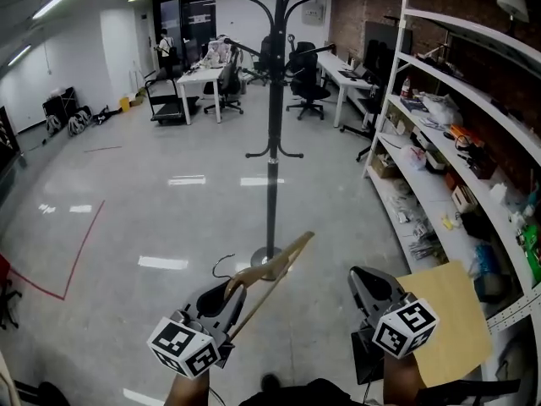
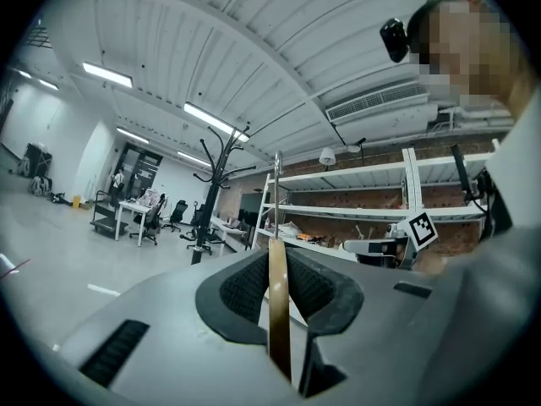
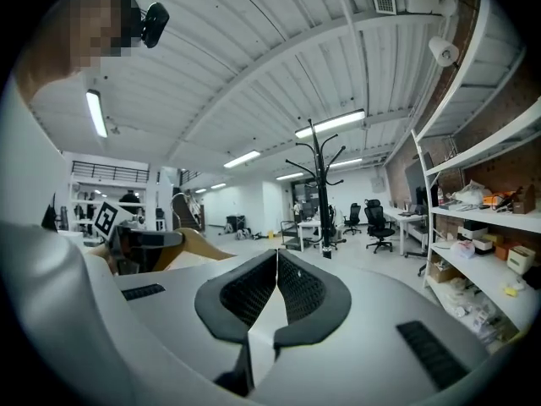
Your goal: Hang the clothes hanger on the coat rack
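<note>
A tall black coat rack stands on the grey floor straight ahead, its hooks at the top. My left gripper is shut on a wooden clothes hanger, which slants up and right toward the rack's base, wire hook at the left. In the left gripper view the hanger stands edge-on between the pads, with the coat rack far off at the left. My right gripper is beside it, shut with nothing in it; its pads meet at the tips. The right gripper view shows the coat rack ahead and the hanger at the left.
White shelving loaded with small items runs along the brick wall at the right. A cardboard sheet lies by my right gripper. Desks and office chairs fill the far end. A red tape line marks the floor at the left.
</note>
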Demonstrator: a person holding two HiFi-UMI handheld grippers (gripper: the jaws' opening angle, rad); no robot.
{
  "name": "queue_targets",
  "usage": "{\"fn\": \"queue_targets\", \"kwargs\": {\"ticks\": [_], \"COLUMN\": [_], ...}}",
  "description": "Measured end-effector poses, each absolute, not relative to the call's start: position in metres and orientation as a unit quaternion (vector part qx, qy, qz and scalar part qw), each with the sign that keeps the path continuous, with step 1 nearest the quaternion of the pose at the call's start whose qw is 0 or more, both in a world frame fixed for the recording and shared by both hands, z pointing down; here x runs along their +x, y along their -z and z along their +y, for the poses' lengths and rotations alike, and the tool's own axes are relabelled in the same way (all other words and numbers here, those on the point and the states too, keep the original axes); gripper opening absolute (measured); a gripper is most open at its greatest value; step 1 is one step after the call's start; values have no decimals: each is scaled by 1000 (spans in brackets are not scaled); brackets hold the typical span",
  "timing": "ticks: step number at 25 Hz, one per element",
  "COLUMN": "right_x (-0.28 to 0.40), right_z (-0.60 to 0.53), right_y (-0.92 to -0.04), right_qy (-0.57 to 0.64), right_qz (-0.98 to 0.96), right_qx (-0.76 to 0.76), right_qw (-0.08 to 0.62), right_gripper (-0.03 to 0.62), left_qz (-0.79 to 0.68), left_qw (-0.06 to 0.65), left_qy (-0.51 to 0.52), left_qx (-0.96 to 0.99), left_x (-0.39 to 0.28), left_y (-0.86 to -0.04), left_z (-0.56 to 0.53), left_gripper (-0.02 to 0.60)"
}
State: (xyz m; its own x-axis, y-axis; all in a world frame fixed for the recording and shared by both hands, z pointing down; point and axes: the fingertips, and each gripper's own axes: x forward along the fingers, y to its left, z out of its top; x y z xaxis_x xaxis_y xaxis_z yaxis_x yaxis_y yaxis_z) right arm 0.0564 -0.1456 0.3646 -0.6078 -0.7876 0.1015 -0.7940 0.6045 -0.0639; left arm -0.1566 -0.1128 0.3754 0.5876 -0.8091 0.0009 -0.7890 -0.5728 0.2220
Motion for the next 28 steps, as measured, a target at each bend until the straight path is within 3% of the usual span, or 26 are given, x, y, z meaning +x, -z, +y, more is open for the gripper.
{"fn": "queue_targets", "kwargs": {"ticks": [28], "right_x": [73], "right_z": [-461], "right_y": [-324], "right_qy": [-3], "right_qz": [-930], "right_qx": [367], "right_qw": [-17], "right_gripper": [8], "left_qz": [-441], "left_qw": [73], "left_qy": [18], "left_qx": [894], "left_x": [-109], "left_y": [-331], "left_z": [-431], "left_gripper": [52]}}
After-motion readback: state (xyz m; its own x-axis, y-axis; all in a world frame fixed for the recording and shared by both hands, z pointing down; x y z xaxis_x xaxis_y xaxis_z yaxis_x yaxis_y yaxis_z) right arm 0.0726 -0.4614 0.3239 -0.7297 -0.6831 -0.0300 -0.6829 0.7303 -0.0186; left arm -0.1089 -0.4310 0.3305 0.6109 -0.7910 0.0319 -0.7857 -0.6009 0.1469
